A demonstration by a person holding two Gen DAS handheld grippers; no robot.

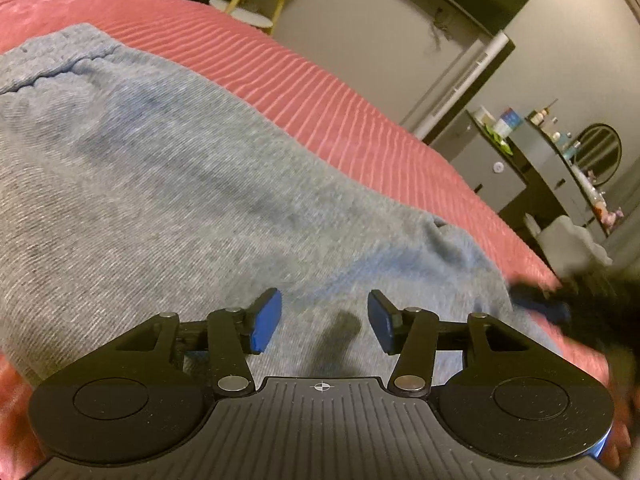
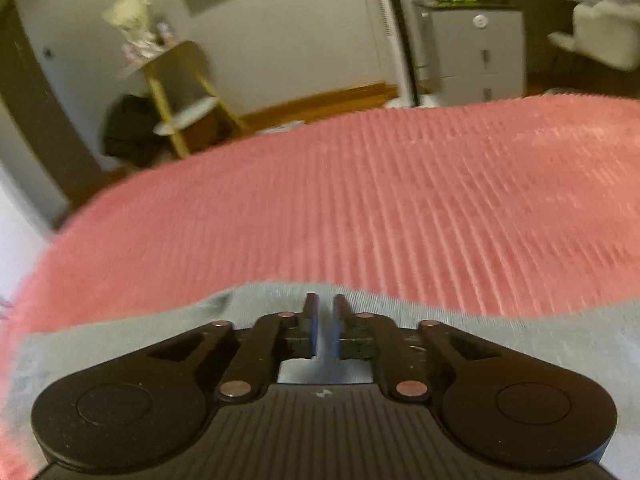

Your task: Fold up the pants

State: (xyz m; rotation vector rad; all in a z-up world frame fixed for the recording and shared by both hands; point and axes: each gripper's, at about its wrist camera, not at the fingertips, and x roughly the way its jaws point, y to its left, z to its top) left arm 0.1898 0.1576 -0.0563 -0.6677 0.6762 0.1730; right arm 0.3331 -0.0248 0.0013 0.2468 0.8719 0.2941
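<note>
Grey-blue knit pants (image 1: 168, 184) lie spread on a bed with a pink ribbed cover (image 1: 320, 92). My left gripper (image 1: 325, 322) is open just above the pants, its blue pads wide apart with nothing between them. At the right edge of the left wrist view a dark blurred shape, the other gripper (image 1: 560, 304), sits at the pants' edge. In the right wrist view my right gripper (image 2: 326, 320) has its jaws nearly together over the edge of the pants (image 2: 120, 344). A thin gap shows between the pads, and I cannot tell whether cloth is pinched in it.
The pink cover (image 2: 400, 200) stretches far ahead of the right gripper. Beyond the bed stand a yellow-legged side table (image 2: 180, 92), a grey drawer cabinet (image 2: 476, 52), a white chair (image 2: 604, 36) and a dresser with bottles and a round mirror (image 1: 600, 148).
</note>
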